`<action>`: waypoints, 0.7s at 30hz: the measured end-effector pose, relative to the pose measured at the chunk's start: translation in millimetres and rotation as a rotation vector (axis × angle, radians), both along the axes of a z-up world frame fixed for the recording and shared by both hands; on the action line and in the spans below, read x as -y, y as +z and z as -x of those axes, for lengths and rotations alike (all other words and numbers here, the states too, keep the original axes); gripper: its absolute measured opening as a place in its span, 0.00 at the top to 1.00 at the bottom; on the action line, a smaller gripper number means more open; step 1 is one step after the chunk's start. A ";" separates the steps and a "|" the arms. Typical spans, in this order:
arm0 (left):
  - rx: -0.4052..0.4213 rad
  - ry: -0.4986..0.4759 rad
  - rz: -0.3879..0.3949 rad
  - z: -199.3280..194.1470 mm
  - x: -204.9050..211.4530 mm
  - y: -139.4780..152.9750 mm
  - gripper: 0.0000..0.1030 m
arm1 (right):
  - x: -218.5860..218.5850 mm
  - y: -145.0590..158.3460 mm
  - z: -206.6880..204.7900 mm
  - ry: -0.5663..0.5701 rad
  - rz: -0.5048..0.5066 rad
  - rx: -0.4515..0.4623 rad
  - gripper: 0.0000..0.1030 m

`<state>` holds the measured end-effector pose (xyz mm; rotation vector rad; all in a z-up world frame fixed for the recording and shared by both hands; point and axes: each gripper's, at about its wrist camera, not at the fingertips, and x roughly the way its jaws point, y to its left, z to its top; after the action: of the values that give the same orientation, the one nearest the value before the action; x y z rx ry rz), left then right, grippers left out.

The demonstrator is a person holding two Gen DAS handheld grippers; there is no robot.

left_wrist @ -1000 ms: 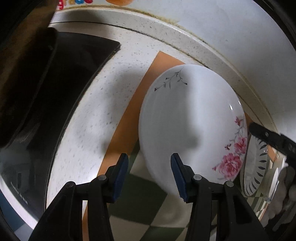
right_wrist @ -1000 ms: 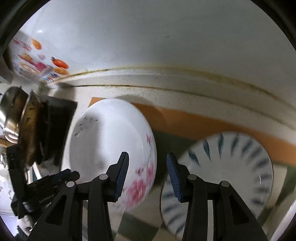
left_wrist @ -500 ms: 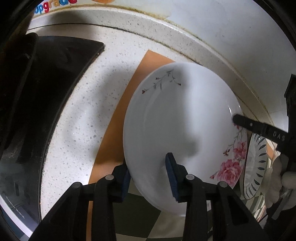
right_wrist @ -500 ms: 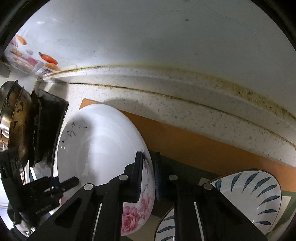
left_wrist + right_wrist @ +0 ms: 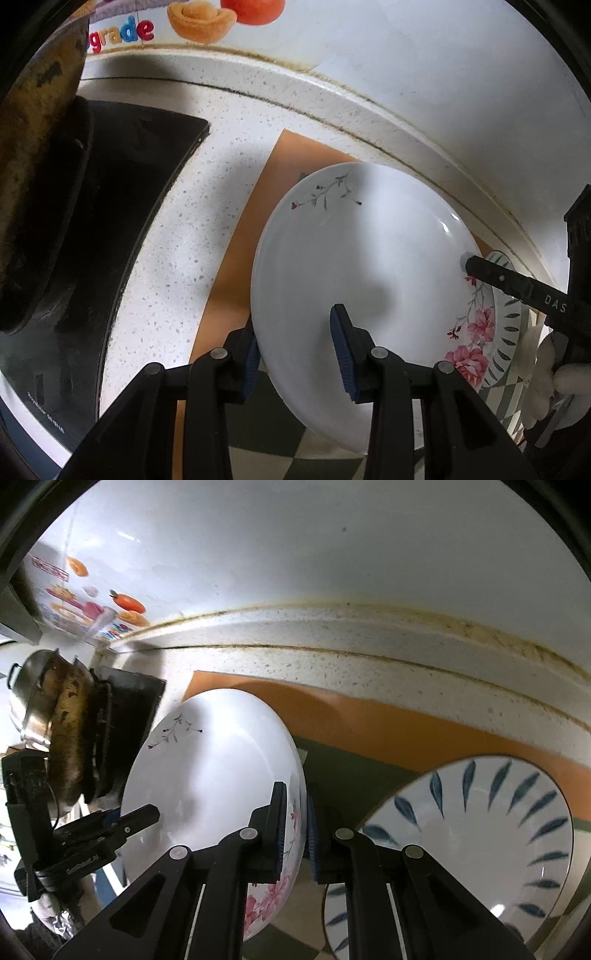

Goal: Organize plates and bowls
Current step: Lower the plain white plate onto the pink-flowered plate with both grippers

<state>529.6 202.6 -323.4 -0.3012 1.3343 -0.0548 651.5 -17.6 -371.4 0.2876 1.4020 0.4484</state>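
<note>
A white plate with pink flowers [image 5: 373,266] is held tilted above the mat, also in the right wrist view [image 5: 218,771]. My left gripper [image 5: 297,350] straddles its near rim, one finger under and one over it, with a wide gap between the pads. My right gripper [image 5: 295,830] is shut on the flowered rim of the same plate; its finger shows in the left wrist view [image 5: 517,284]. A white plate with blue leaf marks [image 5: 476,834] lies on the mat to the right, partly under the flowered plate.
An orange and green checked mat [image 5: 388,731] covers the speckled counter [image 5: 177,258]. A black stove [image 5: 110,206] with a dirty pan [image 5: 70,734] stands at the left. The white wall [image 5: 332,554] and its raised ledge run close behind.
The right gripper closed on the flowered plate's rim and the plate rose off the mat. The left gripper moved onto the plate's near rim, one finger under it.
</note>
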 end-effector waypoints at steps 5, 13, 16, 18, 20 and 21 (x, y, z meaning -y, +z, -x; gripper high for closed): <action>0.033 -0.034 -0.007 11.3 14.6 22.5 0.68 | 15.6 25.8 20.1 -0.024 -0.026 0.033 0.88; 0.079 -0.112 -0.010 44.3 48.1 59.6 0.68 | 52.7 70.2 71.4 -0.088 -0.044 0.084 0.88; 0.082 -0.144 0.001 59.9 63.9 67.8 0.68 | 74.1 84.9 100.7 -0.124 -0.040 0.096 0.88; 0.083 -0.167 0.006 66.2 75.2 70.5 0.68 | 86.7 91.8 117.2 -0.149 -0.040 0.099 0.88; 0.088 -0.195 0.011 76.1 85.6 74.7 0.68 | 100.9 98.8 138.1 -0.176 -0.038 0.099 0.88; 0.090 -0.212 0.011 81.1 91.2 76.6 0.68 | 107.0 101.6 146.7 -0.189 -0.040 0.100 0.88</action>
<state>448.5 111.4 -246.7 -0.1643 1.2721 -0.2509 504.7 -124.7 -269.8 0.4207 1.2563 0.3309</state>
